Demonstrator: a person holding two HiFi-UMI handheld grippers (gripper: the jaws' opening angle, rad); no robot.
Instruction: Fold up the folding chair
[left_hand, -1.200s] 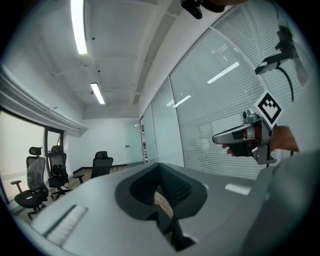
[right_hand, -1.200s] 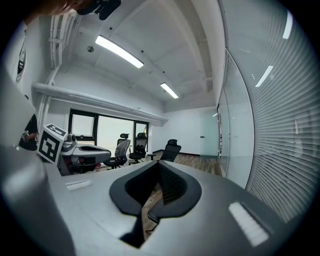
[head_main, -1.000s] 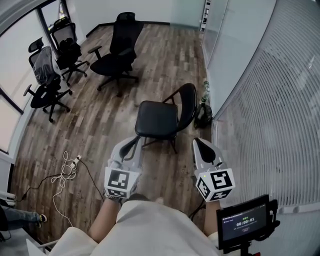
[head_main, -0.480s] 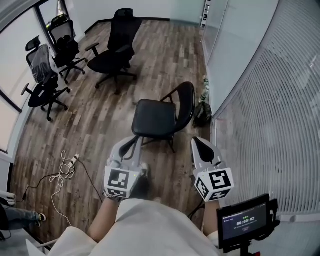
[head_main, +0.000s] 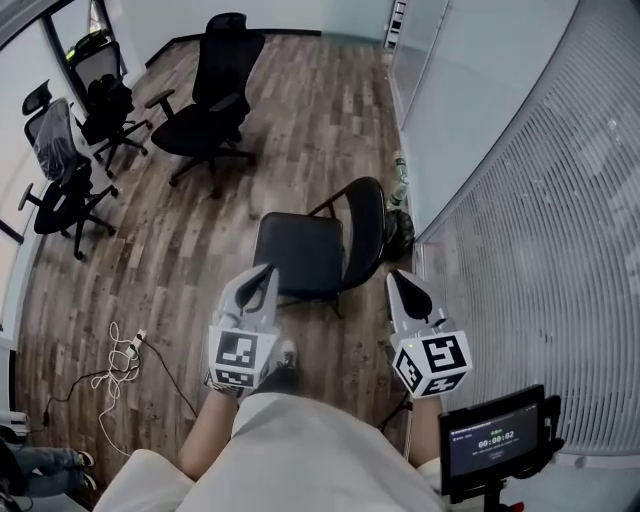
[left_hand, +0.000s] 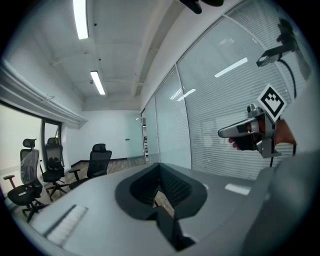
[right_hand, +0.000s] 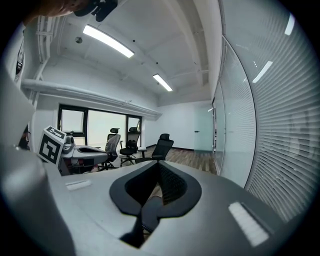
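Note:
A black folding chair (head_main: 305, 255) stands unfolded on the wood floor, its seat toward the left and its curved back (head_main: 367, 228) toward the glass wall. My left gripper (head_main: 262, 280) is shut and empty, its tip over the seat's near left corner. My right gripper (head_main: 399, 288) is also shut and empty, just right of the chair's back and clear of it. In the left gripper view the left gripper (left_hand: 159, 181) shows closed jaws and the right gripper (left_hand: 250, 131) off to the side. In the right gripper view the right gripper (right_hand: 159, 180) is closed too.
Three black office chairs (head_main: 205, 100) stand at the far left. A glass wall with blinds (head_main: 520, 200) runs along the right, with bottles and a dark bag (head_main: 398, 222) at its foot. A white cable (head_main: 115, 360) lies on the floor at left. A small screen (head_main: 495, 440) sits bottom right.
Both grippers and the person have moved forward toward the folding chair; the left tip now overlaps the seat's near corner. Both stay shut.

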